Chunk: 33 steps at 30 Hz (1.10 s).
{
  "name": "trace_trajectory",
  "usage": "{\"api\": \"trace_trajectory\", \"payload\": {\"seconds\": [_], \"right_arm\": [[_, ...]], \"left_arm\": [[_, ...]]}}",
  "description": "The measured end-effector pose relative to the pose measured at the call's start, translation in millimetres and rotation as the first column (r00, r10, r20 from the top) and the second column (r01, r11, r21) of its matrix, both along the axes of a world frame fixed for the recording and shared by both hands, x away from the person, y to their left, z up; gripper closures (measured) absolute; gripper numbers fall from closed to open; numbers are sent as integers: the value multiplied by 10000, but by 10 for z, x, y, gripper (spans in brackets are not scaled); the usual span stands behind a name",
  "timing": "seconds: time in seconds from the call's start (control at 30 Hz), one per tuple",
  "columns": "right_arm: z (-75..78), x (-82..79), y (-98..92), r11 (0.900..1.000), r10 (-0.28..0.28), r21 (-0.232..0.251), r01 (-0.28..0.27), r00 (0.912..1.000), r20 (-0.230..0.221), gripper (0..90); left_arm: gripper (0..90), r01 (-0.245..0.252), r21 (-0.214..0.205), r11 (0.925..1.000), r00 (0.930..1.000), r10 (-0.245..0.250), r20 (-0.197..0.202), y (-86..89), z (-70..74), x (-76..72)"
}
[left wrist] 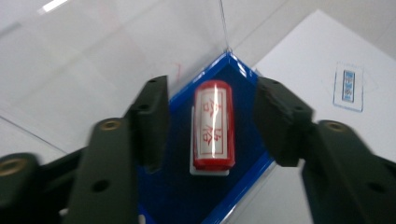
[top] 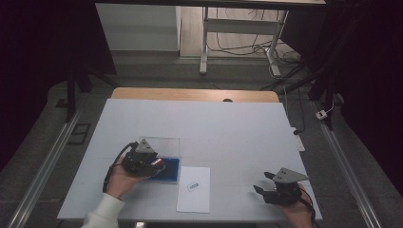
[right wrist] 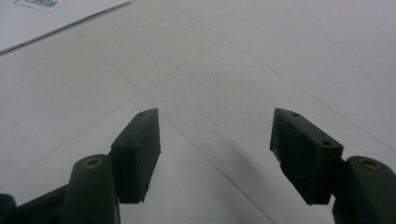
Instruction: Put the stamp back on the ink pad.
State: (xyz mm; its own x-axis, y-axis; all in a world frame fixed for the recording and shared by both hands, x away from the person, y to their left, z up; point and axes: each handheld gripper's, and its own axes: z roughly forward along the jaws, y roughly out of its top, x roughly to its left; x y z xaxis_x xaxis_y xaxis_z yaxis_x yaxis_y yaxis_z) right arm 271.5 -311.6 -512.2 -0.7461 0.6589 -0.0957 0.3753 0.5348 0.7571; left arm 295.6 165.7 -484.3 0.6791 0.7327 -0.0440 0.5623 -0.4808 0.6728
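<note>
The left gripper sits in the person's left hand, white sleeve behind the wrist; its jaws stand parted — neither pad touches anything — and angle down toward the right. The right gripper rests low in the right hand, jaws spread wide, pointing left — nothing between them.

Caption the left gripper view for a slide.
Open left gripper fingers flank a red cylindrical stamp lying in a blue tray.
</note>
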Motion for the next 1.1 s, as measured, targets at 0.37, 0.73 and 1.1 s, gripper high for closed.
{"api": "trace_trajectory", "payload": {"seconds": [0.37, 0.73, 1.1], "right_arm": [[22, -15, -1, 9997, 63, 242, -65, 9999, 86, 330], [48, -41, -45, 9984, 127, 548, -142, 9996, 272, 330], [48, -45, -36, 9982, 252, 536, -270, 9991, 352, 330]], "left_arm": [[316, -252, -554, 9981, 9977, 286, 618, 96, 119, -176], [289, -673, -709, 9952, 9930, 737, 927, 324, 23, -482], [271, -897, -888, 9920, 9914, 975, 868, 615, -198, -783]]}}
